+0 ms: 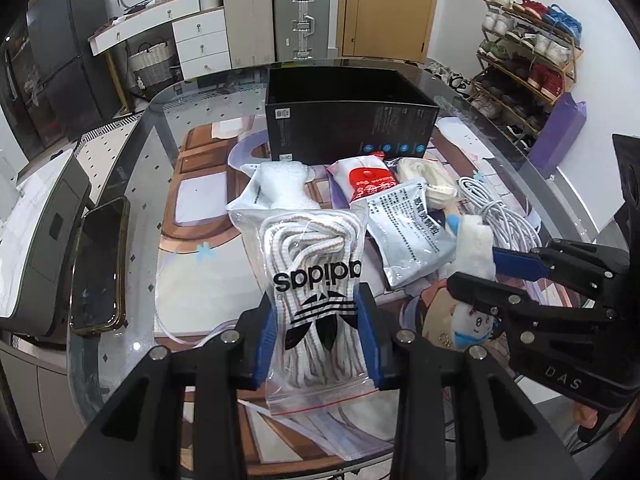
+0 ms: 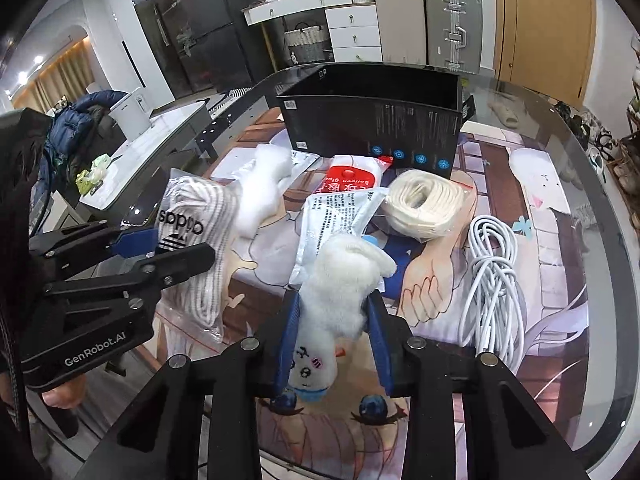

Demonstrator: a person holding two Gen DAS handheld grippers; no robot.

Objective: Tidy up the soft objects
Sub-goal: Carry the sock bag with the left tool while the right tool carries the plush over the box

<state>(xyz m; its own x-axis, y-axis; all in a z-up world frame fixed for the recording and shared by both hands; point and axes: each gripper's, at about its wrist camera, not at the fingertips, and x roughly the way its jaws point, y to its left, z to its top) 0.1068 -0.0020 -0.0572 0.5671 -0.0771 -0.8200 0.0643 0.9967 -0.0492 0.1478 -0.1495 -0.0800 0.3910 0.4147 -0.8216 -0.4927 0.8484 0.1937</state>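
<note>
My left gripper [image 1: 318, 320] is shut on a clear adidas bag of white laces [image 1: 316, 264], held above the glass table. It also shows in the right wrist view [image 2: 188, 224]. My right gripper [image 2: 334, 320] is shut on a white plush toy [image 2: 340, 292] with a small face; the toy also shows in the left wrist view [image 1: 476, 252]. An open black box [image 1: 348, 112] stands behind the pile [image 2: 372, 120]. On the table lie a white foam piece [image 1: 284, 184], a red-and-white packet [image 1: 368, 178], a grey printed pouch [image 1: 408, 224], a cream strap roll [image 2: 426, 204] and a white cable bundle [image 2: 492, 276].
A phone [image 1: 100, 268] lies near the table's left edge. The glass table [image 2: 580, 240] covers an anime-print mat. Suitcases [image 1: 302, 20], drawers and a shoe rack [image 1: 528, 60] stand beyond the table. A low grey cabinet [image 1: 44, 232] is left of the table.
</note>
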